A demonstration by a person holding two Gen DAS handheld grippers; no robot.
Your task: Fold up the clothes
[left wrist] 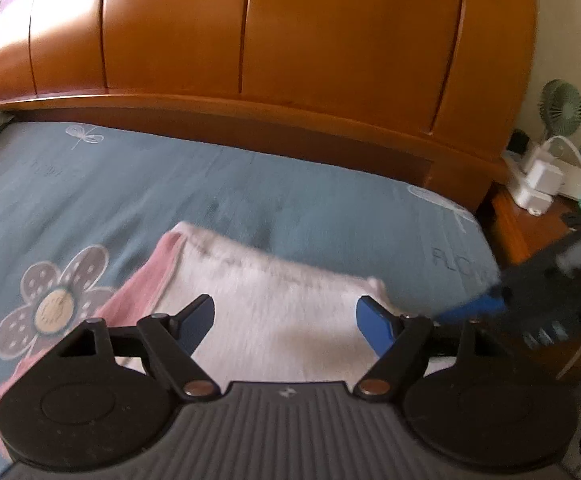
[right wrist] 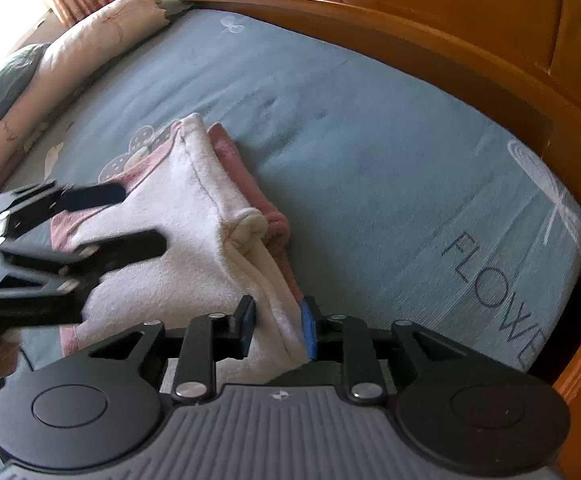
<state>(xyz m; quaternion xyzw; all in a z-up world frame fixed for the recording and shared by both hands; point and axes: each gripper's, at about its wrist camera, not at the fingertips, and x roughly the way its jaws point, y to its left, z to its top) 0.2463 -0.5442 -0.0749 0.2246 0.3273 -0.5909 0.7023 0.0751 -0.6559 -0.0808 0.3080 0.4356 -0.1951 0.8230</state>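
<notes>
White fleece, a folded garment point(right wrist: 194, 248) with pink edging, lies on the blue bed sheet point(right wrist: 370, 168), near the bed's near right corner. At its near edge the right gripper point(right wrist: 278, 328) stands narrow, a thick fold of the fleece between its blue pads; whether the pads press on it cannot be told. The left gripper point(left wrist: 286, 320) hovers over the garment's near part, its jaws wide with nothing between them. In the right wrist view it shows at the left, blurred. Farther off, a printed flower point(left wrist: 54, 304) shows on the sheet left of the garment. Pillows point(right wrist: 70, 68) lie along the far left side. A wooden headboard point(left wrist: 274, 40) stands beyond, and a small green fan point(left wrist: 560, 104) stands on a nightstand point(left wrist: 522, 224) at the right.
</notes>
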